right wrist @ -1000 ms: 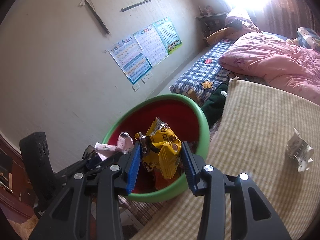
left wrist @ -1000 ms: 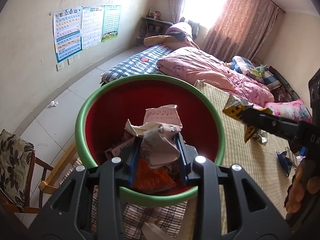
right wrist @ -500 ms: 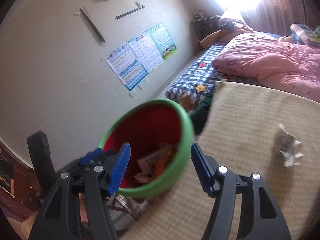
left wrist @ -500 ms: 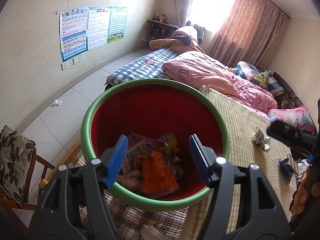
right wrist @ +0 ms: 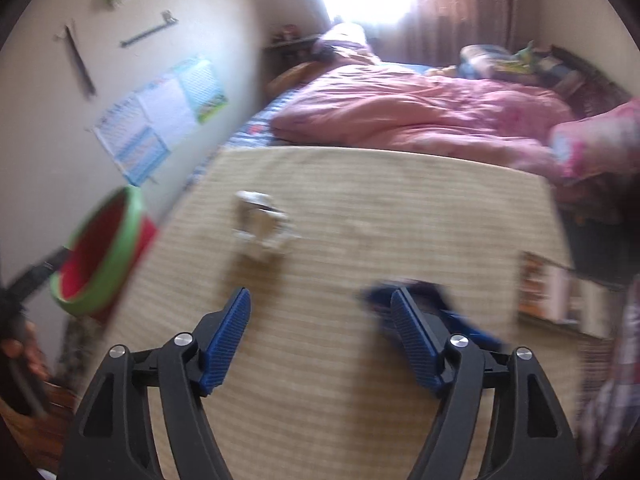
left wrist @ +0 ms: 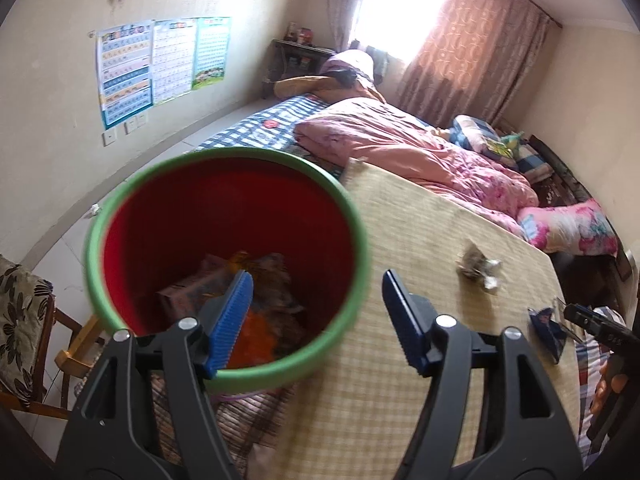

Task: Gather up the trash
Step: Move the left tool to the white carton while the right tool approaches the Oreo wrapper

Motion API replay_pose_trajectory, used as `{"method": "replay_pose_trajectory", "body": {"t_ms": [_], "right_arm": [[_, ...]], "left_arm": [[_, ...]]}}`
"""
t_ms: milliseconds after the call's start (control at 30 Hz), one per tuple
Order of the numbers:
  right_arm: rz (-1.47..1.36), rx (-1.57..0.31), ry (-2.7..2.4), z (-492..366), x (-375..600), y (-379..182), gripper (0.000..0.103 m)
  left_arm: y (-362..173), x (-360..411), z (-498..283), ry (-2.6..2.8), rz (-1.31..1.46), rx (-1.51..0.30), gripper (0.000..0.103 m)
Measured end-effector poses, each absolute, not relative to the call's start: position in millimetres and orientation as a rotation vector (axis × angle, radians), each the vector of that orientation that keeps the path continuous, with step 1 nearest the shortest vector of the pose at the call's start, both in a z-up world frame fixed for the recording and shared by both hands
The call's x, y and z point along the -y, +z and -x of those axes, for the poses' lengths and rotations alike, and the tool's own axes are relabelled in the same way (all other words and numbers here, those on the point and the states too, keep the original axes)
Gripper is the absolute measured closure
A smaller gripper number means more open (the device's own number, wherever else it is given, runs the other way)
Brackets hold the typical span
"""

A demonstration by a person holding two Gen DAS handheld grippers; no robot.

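Note:
A red bin with a green rim [left wrist: 224, 160] [right wrist: 132, 216] stands at the mat's left edge and holds several crumpled wrappers [left wrist: 260, 308]. My left gripper [left wrist: 316, 312] hangs over the bin's near right rim, its jaws opening with nothing between them. My right gripper [right wrist: 320, 320] is above the woven mat [right wrist: 380, 200], its jaws also opening and empty. A crumpled white paper [right wrist: 260, 226] [left wrist: 478, 268] lies ahead of the right gripper, slightly left. A dark blue wrapper [right wrist: 448, 312] [left wrist: 548, 332] lies just behind its right finger. The right wrist view is blurred.
A pink quilt [left wrist: 400, 148] and a floral pillow [left wrist: 568, 228] lie on the bed beyond the mat. A wooden chair with a patterned cushion [left wrist: 20, 320] stands left of the bin. Posters [left wrist: 160, 64] hang on the left wall. A small white scrap [left wrist: 94, 210] lies on the floor.
Both grippers let go of their trash into the bin and opened. The right gripper swung right, away from the bin and over the mat. The left gripper shifted right toward the bin's rim.

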State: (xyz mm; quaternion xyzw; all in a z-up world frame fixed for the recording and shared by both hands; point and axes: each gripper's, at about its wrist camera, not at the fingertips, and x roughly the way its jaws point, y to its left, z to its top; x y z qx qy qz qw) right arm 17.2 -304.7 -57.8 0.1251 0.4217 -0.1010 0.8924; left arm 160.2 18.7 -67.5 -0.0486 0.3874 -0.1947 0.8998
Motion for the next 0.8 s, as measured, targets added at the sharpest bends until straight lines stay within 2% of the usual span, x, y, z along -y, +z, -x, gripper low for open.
{"method": "replay_pose_trajectory", "body": {"t_ms": [133,367,467,533,633,800], "right_arm": [[-0.222,-0.906,-0.24,-1,327,-72,0.026],[-0.231,-0.993,-0.207,4,346,-105,0.027],[-0.255,-1.015,-0.183,4,351,-113,0.04],[-0.278,-1.017,-0.168,6,353,-116,0.058],[-0.311,-1.0,-0.146,10,353,-113,0.074],[-0.365,-0.957,-0.075,17,346,-103,0.08]], "left_arm": [[-68,12,-145,-0.445,0.083,-0.807,0.035],[-71,63,-121,-0.506,0.054,-0.823,0.033],[-71,86,-114,-0.533,0.036,-0.829,0.032],[-73,102,-111,-0.555,0.022,-0.831,0.031],[-74,126,-115,-0.574,0.013,-0.831,0.031],[-78,165,-141,-0.585,0.039,-0.84,0.027]]}}
